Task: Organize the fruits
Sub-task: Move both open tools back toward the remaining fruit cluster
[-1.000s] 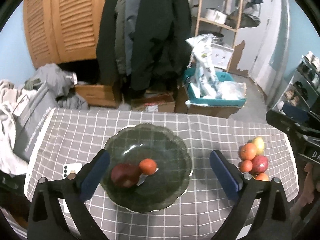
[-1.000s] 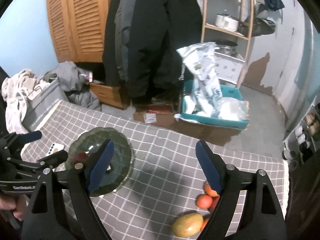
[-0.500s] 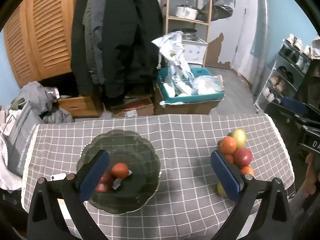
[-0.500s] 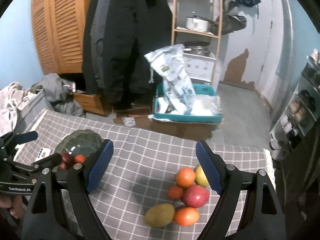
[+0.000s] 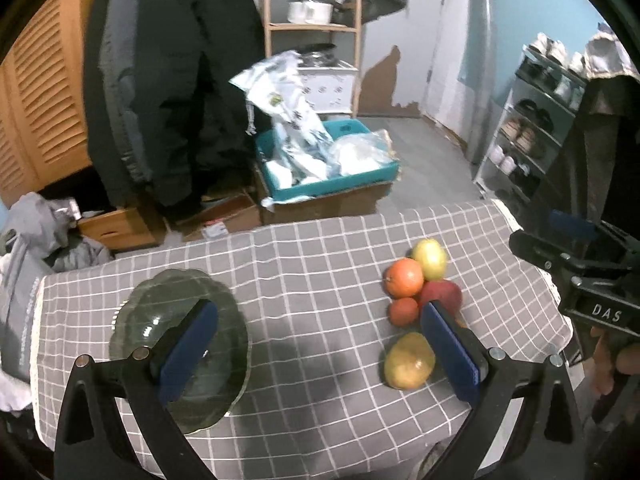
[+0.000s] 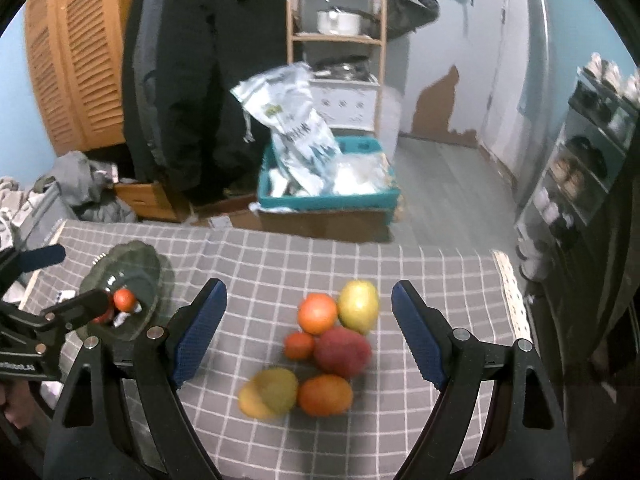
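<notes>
A pile of several fruits lies on the grey checked tablecloth (image 6: 260, 272): a large orange (image 6: 317, 313), a yellow-green fruit (image 6: 359, 309), a small orange (image 6: 299, 345), a red fruit (image 6: 342, 353), a yellow mango (image 6: 269, 392) and an orange fruit (image 6: 325, 395). The pile also shows in the left wrist view, with the large orange (image 5: 404, 277) and the mango (image 5: 409, 361). A dark green glass bowl (image 5: 152, 312) stands at the left; in the right wrist view it (image 6: 140, 264) holds a small orange (image 6: 124, 299). My right gripper (image 6: 308, 332) is open and empty above the pile. My left gripper (image 5: 318, 350) is open and empty between bowl and pile.
Beyond the table's far edge stand a teal crate (image 6: 332, 196) of plastic bags on cardboard boxes, hanging dark coats (image 6: 200, 80) and a wooden shelf (image 6: 340, 32). A shoe rack (image 5: 532, 136) is at the right. Clothes (image 5: 36, 236) are piled at the left.
Both grippers have swung to the right, away from the bowl. The fruit pile now sits between the right gripper's fingers, and the left gripper's right finger reaches the pile.
</notes>
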